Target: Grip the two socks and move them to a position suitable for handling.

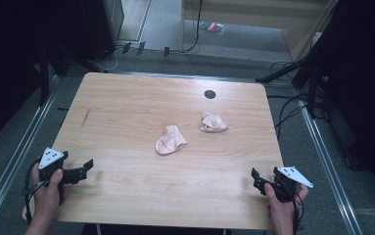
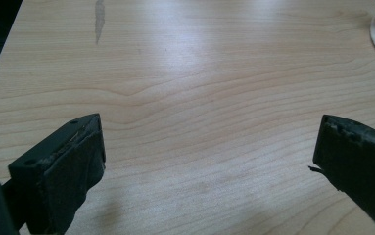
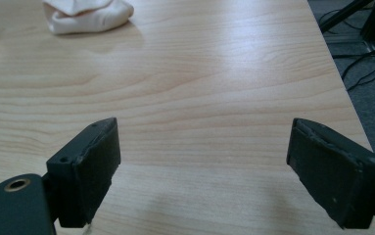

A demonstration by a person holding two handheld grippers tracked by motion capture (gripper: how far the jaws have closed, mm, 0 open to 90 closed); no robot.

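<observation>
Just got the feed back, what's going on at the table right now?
A person holds a gripper in each hand at the near edge of the table. The left gripper and the right gripper both have their jaws open and hold nothing. Two pale pink socks lie untouched near the middle: the left sock and the right sock, a little apart from each other. Neither gripper is near them.

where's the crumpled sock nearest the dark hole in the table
In the high view the crumpled sock lies right of centre on the table, below the dark hole and up-right of the flatter sock.
</observation>
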